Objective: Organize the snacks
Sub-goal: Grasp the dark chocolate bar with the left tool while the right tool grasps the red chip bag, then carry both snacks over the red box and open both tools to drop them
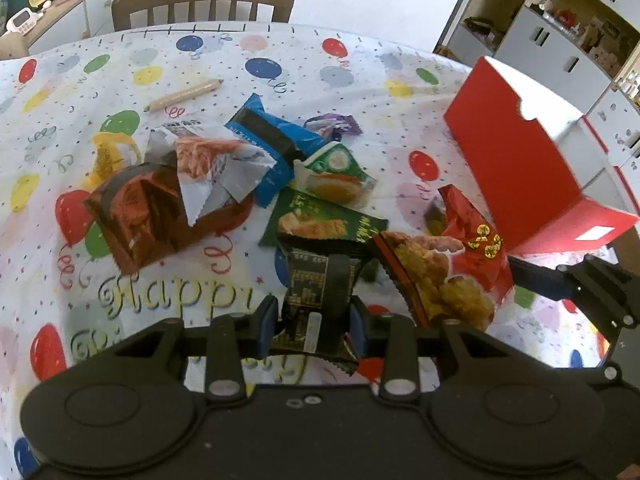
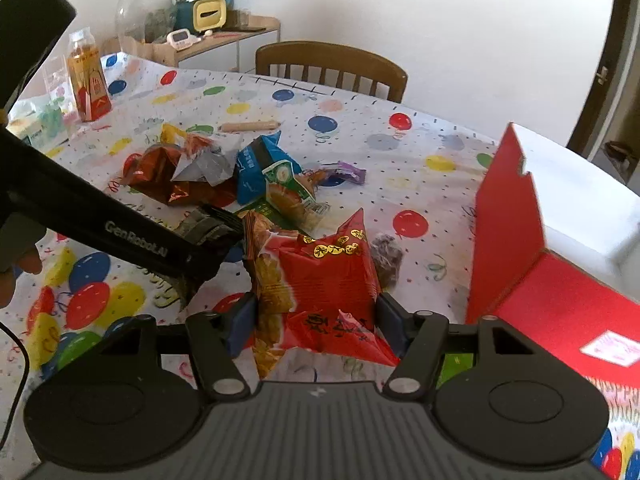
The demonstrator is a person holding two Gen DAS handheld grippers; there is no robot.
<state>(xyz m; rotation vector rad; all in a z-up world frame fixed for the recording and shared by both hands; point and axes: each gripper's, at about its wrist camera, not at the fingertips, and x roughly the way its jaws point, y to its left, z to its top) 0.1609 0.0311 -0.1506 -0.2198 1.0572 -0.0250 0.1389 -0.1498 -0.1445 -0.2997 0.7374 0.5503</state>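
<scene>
In the left wrist view my left gripper (image 1: 314,324) is shut on a black snack packet (image 1: 316,304), its blue pads pressing both sides. The right wrist view has my right gripper (image 2: 316,320) shut on a red snack packet (image 2: 332,280) with gold print, held just above the cloth. The two packets hang close side by side. An open red box (image 1: 520,160) (image 2: 512,220) stands to the right of both. The snack pile lies beyond: a brown packet (image 1: 136,216), a silver one (image 1: 216,168), a blue one (image 1: 264,136) and a green one (image 1: 328,224).
A balloon-print cloth (image 1: 360,64) covers the table. A sausage stick (image 1: 184,94) and a purple wrapper (image 1: 336,124) lie past the pile. An orange bottle (image 2: 88,80) stands at the far left. A wooden chair (image 1: 204,0) is at the far edge, and white cabinets (image 1: 560,52) stand at the right.
</scene>
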